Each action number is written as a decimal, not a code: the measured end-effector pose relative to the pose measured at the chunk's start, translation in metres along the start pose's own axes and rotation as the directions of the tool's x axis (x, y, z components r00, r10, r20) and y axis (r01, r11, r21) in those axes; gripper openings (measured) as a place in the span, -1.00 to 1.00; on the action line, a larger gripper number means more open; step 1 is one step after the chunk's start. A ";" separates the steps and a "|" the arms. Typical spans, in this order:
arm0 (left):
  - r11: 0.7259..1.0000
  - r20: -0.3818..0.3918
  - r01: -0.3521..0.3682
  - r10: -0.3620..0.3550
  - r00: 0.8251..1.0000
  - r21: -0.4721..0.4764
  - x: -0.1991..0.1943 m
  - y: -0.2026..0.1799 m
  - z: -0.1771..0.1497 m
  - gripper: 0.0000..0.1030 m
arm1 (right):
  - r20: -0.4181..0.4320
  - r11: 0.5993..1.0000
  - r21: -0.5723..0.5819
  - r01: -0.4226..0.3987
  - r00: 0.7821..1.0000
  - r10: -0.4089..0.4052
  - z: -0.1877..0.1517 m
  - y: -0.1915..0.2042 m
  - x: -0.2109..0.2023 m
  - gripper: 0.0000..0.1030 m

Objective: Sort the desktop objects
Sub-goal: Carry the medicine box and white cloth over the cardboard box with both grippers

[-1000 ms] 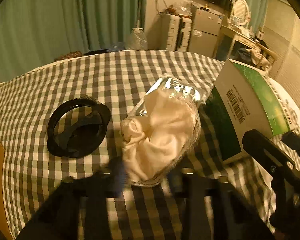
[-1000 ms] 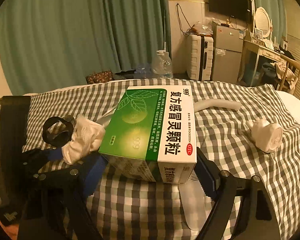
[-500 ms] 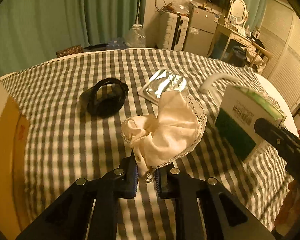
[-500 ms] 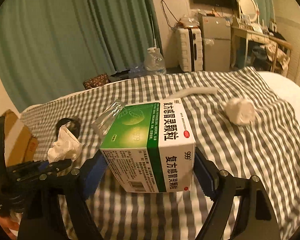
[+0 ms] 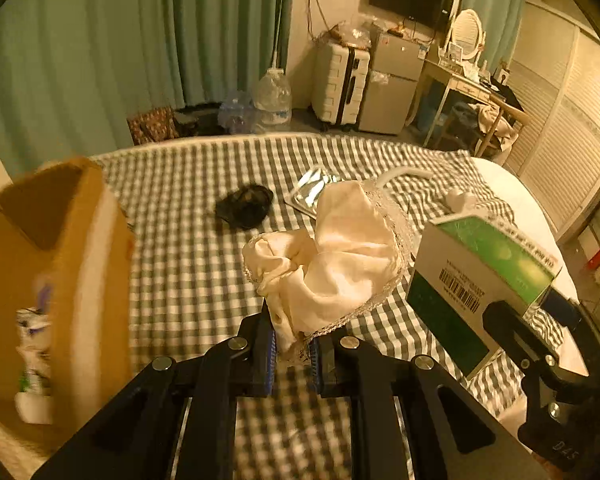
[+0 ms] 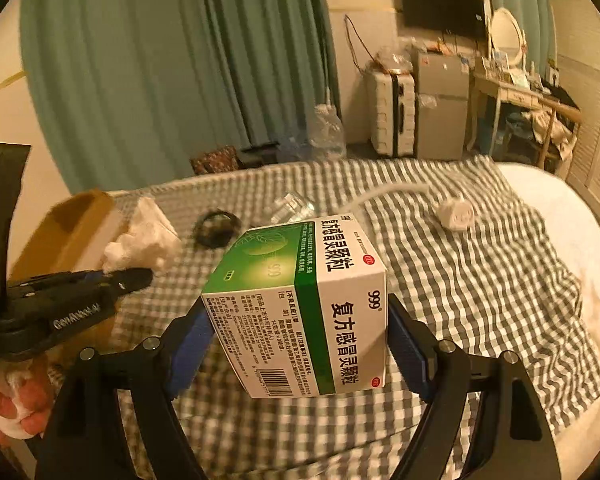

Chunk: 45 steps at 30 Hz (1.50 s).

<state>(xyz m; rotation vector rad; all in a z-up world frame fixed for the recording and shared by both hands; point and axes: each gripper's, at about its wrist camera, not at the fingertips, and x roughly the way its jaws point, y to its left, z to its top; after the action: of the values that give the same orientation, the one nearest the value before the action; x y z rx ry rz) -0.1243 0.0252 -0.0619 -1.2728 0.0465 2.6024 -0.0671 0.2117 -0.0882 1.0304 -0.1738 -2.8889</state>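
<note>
Swinging left since a second ago, the cardboard box (image 5: 56,280) now looms beside the left gripper (image 5: 292,354), clamped on the cream cloth (image 5: 332,256); drop-off looks near. Rightward, the right gripper (image 6: 296,344) squeezes the medicine box (image 6: 312,304), lifted off the bedspread, printed "999" and "OTC"

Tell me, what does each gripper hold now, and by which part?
The left gripper pinches the cream lace-edged cloth by its lower edge. The right gripper clamps the green and white medicine box across its two opposite sides.
</note>
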 end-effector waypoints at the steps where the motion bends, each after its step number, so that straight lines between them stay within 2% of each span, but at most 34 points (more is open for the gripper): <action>1: 1.000 0.014 -0.001 0.001 1.000 0.008 -0.014 0.004 0.001 -0.74 | 0.016 1.000 -0.019 -0.003 1.000 0.004 0.004 0.010 -0.011 0.56; 9: 0.996 0.080 -0.071 0.066 0.995 0.059 -0.098 0.035 0.022 -0.74 | 0.116 0.994 -0.097 -0.041 0.992 0.052 0.034 0.064 -0.069 0.56; 15: 0.997 0.094 -0.075 0.076 0.993 -0.009 -0.148 0.081 0.039 -0.74 | 0.164 0.982 -0.155 -0.103 0.978 0.129 0.061 0.117 -0.094 0.56; 20: 0.991 0.110 -0.116 0.123 0.986 -0.067 -0.168 0.127 0.038 -0.74 | 0.174 0.967 -0.212 -0.144 0.968 0.182 0.071 0.163 -0.100 0.56; 23: 0.986 0.099 -0.101 0.114 0.988 -0.132 -0.170 0.158 0.030 -0.74 | 0.155 0.955 -0.235 -0.179 0.963 0.219 0.072 0.190 -0.097 0.56; 29: 0.977 0.094 -0.103 0.123 0.988 -0.189 -0.162 0.206 0.013 -0.74 | 0.107 0.932 -0.296 -0.209 0.962 0.250 0.065 0.238 -0.078 0.56; 35: 0.964 0.072 -0.143 0.163 0.984 -0.226 -0.144 0.249 -0.002 -0.74 | 0.041 0.914 -0.320 -0.251 0.960 0.278 0.061 0.281 -0.043 0.56; 41: 0.956 0.045 -0.157 0.174 0.984 -0.246 -0.125 0.280 -0.018 -0.74 | -0.013 0.901 -0.336 -0.273 0.958 0.285 0.048 0.312 -0.012 0.56; 45: 0.958 0.030 -0.157 0.169 0.985 -0.241 -0.114 0.291 -0.029 -0.74 | -0.042 0.903 -0.327 -0.280 0.959 0.282 0.049 0.315 0.010 0.56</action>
<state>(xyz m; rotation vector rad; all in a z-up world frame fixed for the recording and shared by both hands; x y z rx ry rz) -0.1024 -0.2844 -0.0134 -1.3295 -0.1827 2.8513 -0.0972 -0.0973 -0.0166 0.8556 0.1482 -2.5436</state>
